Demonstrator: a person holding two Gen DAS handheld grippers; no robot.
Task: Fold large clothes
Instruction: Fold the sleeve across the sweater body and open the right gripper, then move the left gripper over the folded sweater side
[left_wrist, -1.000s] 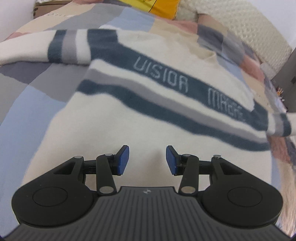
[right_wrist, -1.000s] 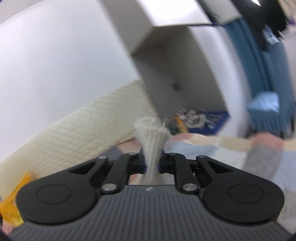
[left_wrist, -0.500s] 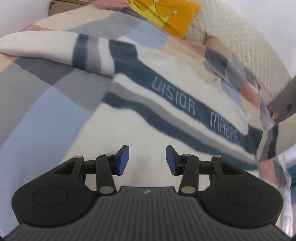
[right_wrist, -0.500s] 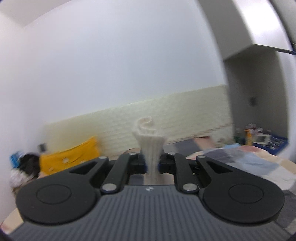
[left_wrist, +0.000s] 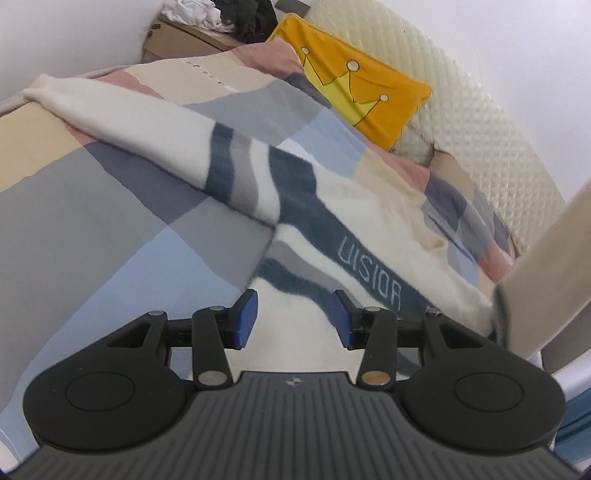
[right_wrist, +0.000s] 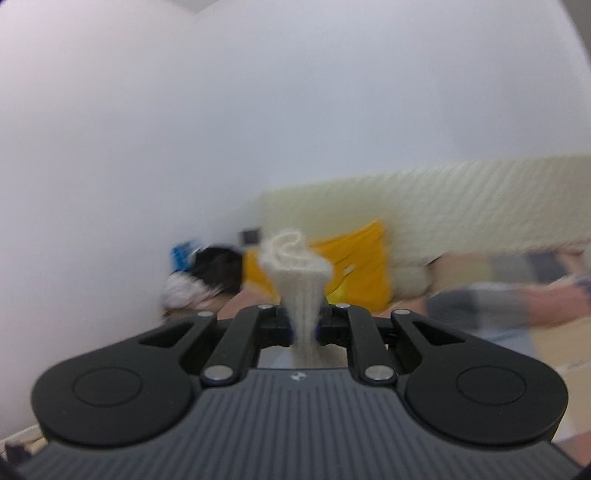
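Note:
A cream sweater (left_wrist: 369, 206) with dark blue and grey stripes lies face up on the bed. Its left sleeve (left_wrist: 147, 122) stretches out to the far left. My left gripper (left_wrist: 293, 319) is open and empty, just above the sweater's lower body. My right gripper (right_wrist: 303, 328) is shut on the ribbed cream cuff (right_wrist: 297, 273) of the other sleeve and holds it up in the air. That lifted sleeve (left_wrist: 546, 280) crosses the right edge of the left wrist view.
The bed has a patchwork cover (left_wrist: 92, 229) in grey, blue, beige and pink. A yellow crown pillow (left_wrist: 354, 92) leans on the quilted cream headboard (left_wrist: 491, 133). A box with piled clothes (left_wrist: 207, 22) stands at the far left corner.
My right gripper has swung to the left with the cuff held high. My left gripper has shifted left, bringing the left sleeve and pillow into view.

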